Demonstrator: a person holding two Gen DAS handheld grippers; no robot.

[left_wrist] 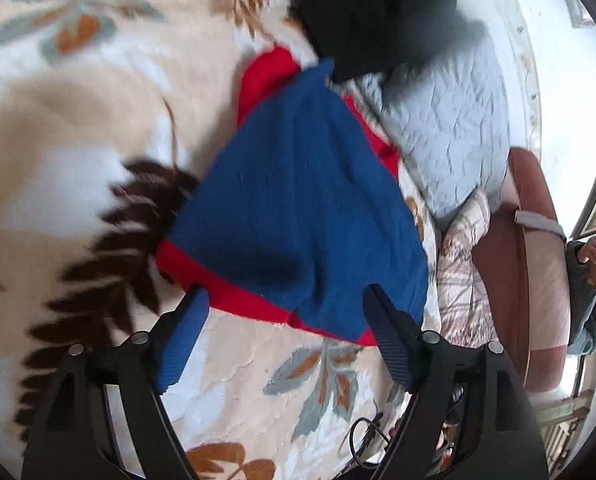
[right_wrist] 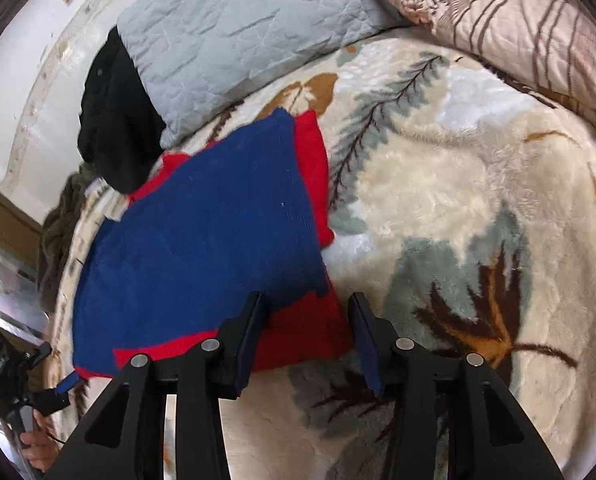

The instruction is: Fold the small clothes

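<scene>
The sweater [left_wrist: 298, 200], blue over red, lies folded flat on the bed's blanket [left_wrist: 77, 140], just ahead of both pairs of jaws. The left gripper [left_wrist: 287, 300] has its jaws spread wide, nothing between them; the near hem of the sweater sits just past the fingertips, roughly centred on the gap. The right gripper [right_wrist: 308, 300] has its jaws at a middling width, and the red corner shows in the gap just ahead of them. Whether either pad touches the cloth is hard to say from this angle, but they do not look to be pinching it. Both grippers seem placed at the near edge, one toward each corner, so the hem could be taken up for another fold.

The right view shows the sweater's full outline, red showing past the blue on several sides, plus the left gripper [right_wrist: 63, 390] in a hand [right_wrist: 37, 448] low at the left. The left view is blurred but alone shows a person seated on a chair [left_wrist: 538, 280] beyond the bed. A pillow [right_wrist: 237, 32] and a black garment [right_wrist: 117, 120] lie beyond the sweater.
</scene>
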